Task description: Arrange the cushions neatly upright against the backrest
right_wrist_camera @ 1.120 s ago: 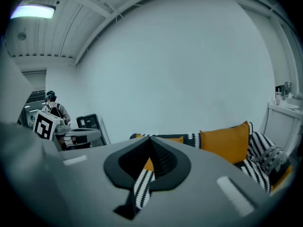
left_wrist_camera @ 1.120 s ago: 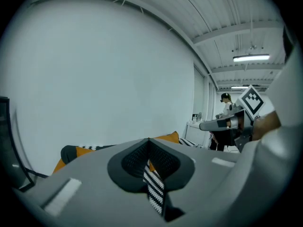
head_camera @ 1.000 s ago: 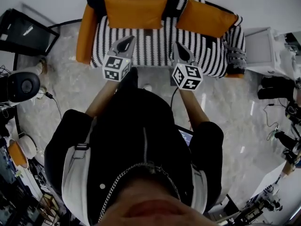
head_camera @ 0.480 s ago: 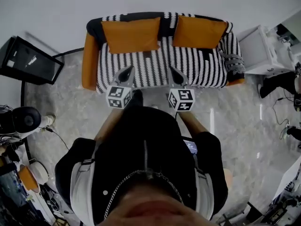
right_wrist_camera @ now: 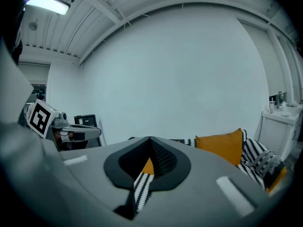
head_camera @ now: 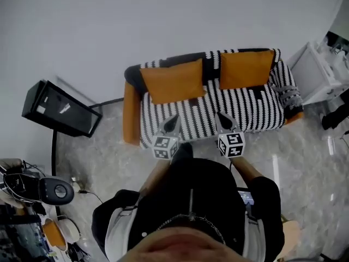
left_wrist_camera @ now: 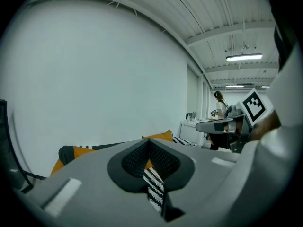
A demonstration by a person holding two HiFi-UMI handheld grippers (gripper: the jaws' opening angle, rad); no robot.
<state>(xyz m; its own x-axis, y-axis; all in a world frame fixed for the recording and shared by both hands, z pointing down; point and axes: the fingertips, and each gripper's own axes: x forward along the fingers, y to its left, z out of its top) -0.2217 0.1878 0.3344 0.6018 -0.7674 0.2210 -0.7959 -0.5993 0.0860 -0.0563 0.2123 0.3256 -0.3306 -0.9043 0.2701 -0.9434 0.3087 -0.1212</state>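
Two orange cushions stand upright against the backrest of a black-and-white striped sofa: the left cushion and the right cushion. The right cushion also shows in the right gripper view. My left gripper and right gripper hover side by side over the sofa's front edge, both shut and empty, apart from the cushions. In the left gripper view the left gripper has its tips together, with an orange cushion peeking behind. In its own view the right gripper is shut as well.
The sofa has orange armrests. A black monitor on a stand is left of it, a white cabinet to its right. A grey patterned cloth lies on the sofa's right end. Equipment and cables clutter the floor at left.
The view has drawn back from the sofa and more wall shows. Both grippers stay shut and side by side, now nearer the sofa's front edge. The cushions have not moved.
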